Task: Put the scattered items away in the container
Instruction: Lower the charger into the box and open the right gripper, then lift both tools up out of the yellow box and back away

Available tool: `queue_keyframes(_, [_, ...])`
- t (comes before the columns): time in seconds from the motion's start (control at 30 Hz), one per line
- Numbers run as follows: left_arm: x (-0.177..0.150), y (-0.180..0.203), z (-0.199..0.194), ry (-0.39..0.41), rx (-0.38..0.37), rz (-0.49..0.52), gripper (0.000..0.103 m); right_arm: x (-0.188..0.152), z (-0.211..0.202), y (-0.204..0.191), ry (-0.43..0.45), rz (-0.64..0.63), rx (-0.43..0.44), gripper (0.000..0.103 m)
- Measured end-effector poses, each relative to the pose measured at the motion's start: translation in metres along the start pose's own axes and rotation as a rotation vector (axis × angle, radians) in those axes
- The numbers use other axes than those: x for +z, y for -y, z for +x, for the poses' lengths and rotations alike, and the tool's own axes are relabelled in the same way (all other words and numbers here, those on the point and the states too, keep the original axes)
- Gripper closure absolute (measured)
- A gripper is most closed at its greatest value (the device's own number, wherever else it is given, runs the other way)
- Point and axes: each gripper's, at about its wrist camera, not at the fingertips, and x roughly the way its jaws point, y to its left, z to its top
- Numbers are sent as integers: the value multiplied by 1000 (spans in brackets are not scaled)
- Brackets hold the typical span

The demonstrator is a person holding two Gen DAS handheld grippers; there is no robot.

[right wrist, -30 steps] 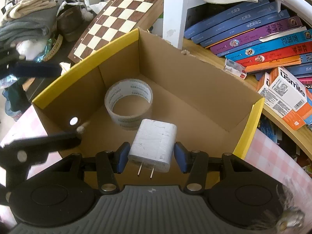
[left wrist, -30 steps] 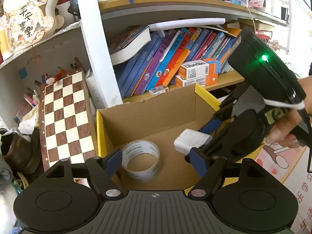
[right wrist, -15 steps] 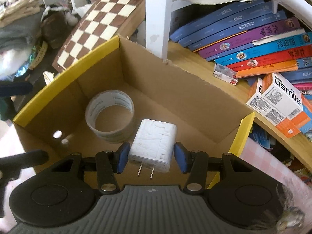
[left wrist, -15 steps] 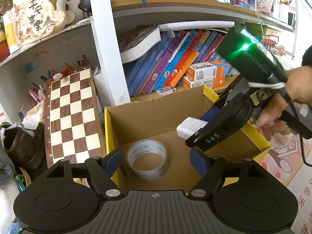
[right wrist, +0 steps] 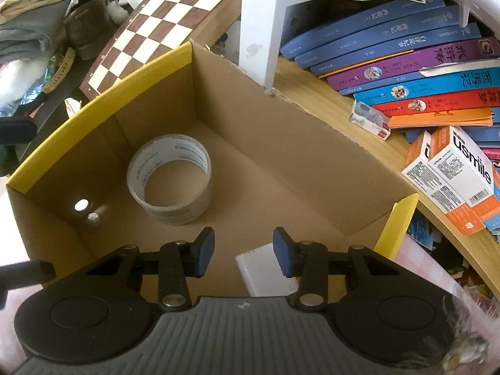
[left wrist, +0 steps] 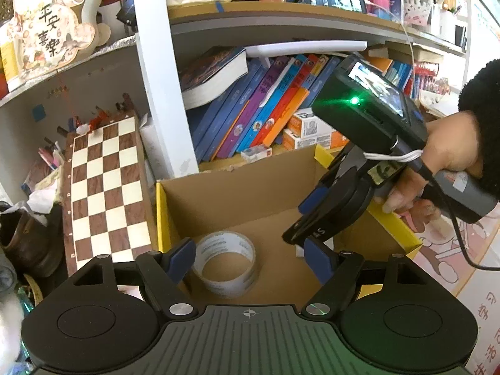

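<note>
A cardboard box with yellow flaps (right wrist: 275, 125) (left wrist: 237, 193) stands in front of a bookshelf. A roll of clear tape (right wrist: 170, 179) (left wrist: 226, 264) lies on its floor at the left. A white charger plug (right wrist: 265, 270) lies on the box floor near the right wall, just below my right gripper (right wrist: 243, 251), which hangs open over the box with nothing between its fingers. In the left wrist view the right gripper (left wrist: 304, 223) reaches down into the box, held by a hand (left wrist: 450, 162). My left gripper (left wrist: 251, 261) is open at the box's near edge.
A chessboard (left wrist: 106, 193) (right wrist: 162, 22) leans beside the box on the left. Books (right wrist: 406, 72) and orange-white cartons (right wrist: 459, 178) fill the shelf behind. A white shelf post (left wrist: 159, 93) rises at the box's back corner. Clothes and a shoe (right wrist: 84, 22) lie far left.
My right gripper opened and let go of the white charger plug, which now lies on the box floor. The left gripper drew back a little.
</note>
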Motion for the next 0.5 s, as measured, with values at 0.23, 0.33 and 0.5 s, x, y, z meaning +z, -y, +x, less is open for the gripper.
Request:
queue_keyframes(0.23, [0, 0, -3, 1, 7, -3, 24, -3, -7, -3, 13, 6, 7, 63])
queue_keyframes(0.33, [-1, 0, -4, -1, 13, -10, 24, -5, -13, -5, 27, 11, 10, 63])
queue_keyframes(0.5, [-2, -1, -12, 5, 24, -19, 24, -9, -35, -9, 80, 7, 2, 63])
